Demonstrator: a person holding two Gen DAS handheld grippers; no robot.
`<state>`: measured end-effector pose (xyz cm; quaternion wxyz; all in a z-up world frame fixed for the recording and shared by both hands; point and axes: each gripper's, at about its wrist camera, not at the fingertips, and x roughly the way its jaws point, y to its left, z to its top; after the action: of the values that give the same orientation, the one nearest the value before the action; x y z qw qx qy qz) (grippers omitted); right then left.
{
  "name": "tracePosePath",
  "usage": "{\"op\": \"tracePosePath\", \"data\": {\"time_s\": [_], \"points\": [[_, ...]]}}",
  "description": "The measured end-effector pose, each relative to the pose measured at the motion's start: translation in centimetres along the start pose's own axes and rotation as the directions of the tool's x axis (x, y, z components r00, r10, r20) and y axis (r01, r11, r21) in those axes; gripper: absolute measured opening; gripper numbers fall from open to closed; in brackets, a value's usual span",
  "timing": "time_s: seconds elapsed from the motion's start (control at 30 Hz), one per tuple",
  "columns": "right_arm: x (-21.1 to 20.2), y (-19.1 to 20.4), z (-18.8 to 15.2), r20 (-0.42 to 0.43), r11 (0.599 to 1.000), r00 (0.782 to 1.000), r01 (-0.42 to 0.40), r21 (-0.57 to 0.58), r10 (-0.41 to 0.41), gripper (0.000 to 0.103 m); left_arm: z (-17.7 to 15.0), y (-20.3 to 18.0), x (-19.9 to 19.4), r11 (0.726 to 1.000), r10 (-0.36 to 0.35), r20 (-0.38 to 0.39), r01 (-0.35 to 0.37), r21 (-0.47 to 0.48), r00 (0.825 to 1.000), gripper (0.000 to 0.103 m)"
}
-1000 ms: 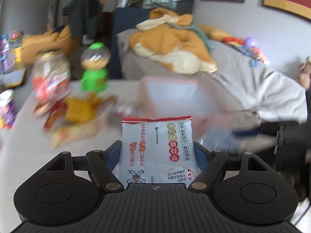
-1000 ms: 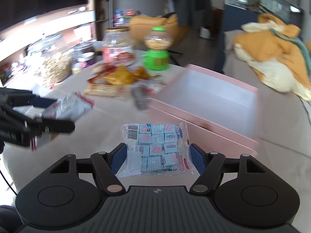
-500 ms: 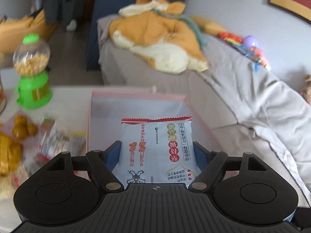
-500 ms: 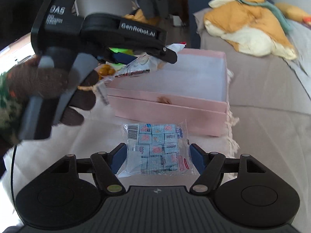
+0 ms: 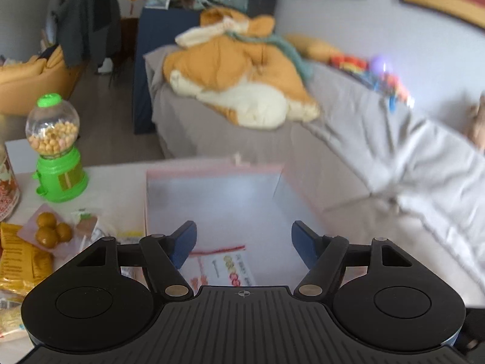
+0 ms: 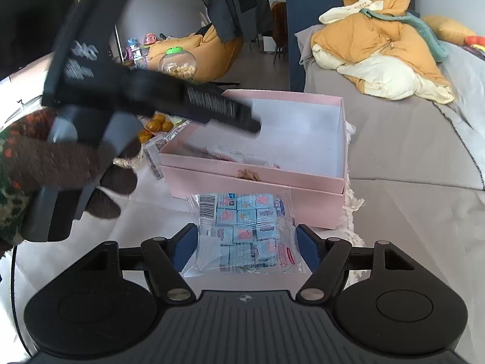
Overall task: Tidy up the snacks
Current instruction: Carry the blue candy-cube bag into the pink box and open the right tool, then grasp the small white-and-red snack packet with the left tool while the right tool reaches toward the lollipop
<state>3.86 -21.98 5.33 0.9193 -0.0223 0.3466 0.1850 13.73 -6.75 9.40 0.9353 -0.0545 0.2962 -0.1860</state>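
Observation:
My left gripper (image 5: 244,236) hovers over the open pink box (image 5: 212,170). Its jaws stand wide and are closing with nothing between them. The white snack packet with the red top edge (image 5: 224,265) lies below them on the box floor. In the right wrist view a gloved hand (image 6: 60,163) holds that left gripper above the box's (image 6: 242,182) left half. My right gripper (image 6: 247,236) is shut on a clear bag of small blue boxes (image 6: 245,221), just in front of the box's near wall.
A green gumball dispenser (image 5: 57,157) stands left of the box. A heap of loose snacks (image 5: 45,236), a yellow bag (image 5: 18,257) and a jar (image 5: 7,188) lie beyond the box's left side. Behind is a grey-covered couch (image 5: 363,139) with an orange blanket (image 5: 236,91).
The left gripper swung right from the snack heap to above the pink box, opened, and let the white packet fall inside. The right gripper kept its bag and barely moved.

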Motion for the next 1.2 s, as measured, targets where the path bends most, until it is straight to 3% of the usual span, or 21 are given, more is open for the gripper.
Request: {"op": "tracePosePath", "data": {"time_s": [0.23,0.47,0.53,0.7,0.9,1.1,1.2], "points": [[-1.8,0.3,1.3,0.049,1.000,0.999,0.008,-0.013,-0.007,0.071,0.1,3.6,-2.4,0.996,0.054,0.020,-0.052,-0.075,0.998,0.075],[-1.6,-0.9,8.7,0.156,0.995,0.983,0.096,0.039,-0.101,0.072,-2.8,7.3,-3.5,0.990,0.060,-0.030,-0.063,-0.125,0.998,0.075],[0.0,-1.6,10.6,0.162,0.993,0.980,0.111,0.049,-0.117,0.077,-3.5,8.1,-3.8,0.988,0.072,-0.029,-0.075,-0.132,0.997,0.075],[3.8,-3.8,12.6,0.061,0.994,0.996,0.063,0.086,-0.068,0.079,-5.2,11.0,-5.4,0.983,0.104,-0.007,-0.104,-0.151,0.995,0.075],[6.6,-3.4,11.4,-0.013,0.991,0.991,0.132,-0.026,-0.133,0.079,-6.8,12.8,-4.6,0.984,0.107,-0.025,-0.110,-0.138,0.994,0.075],[9.1,-5.2,10.3,-0.032,0.961,0.961,0.275,0.005,-0.275,0.079,-5.2,13.1,-1.6,0.993,0.077,-0.022,-0.078,-0.083,0.997,0.075],[9.8,-6.0,9.7,-0.060,0.970,0.971,0.236,0.049,-0.233,0.079,-3.6,13.3,0.5,0.994,0.088,-0.022,-0.089,-0.055,0.996,0.075]]}}
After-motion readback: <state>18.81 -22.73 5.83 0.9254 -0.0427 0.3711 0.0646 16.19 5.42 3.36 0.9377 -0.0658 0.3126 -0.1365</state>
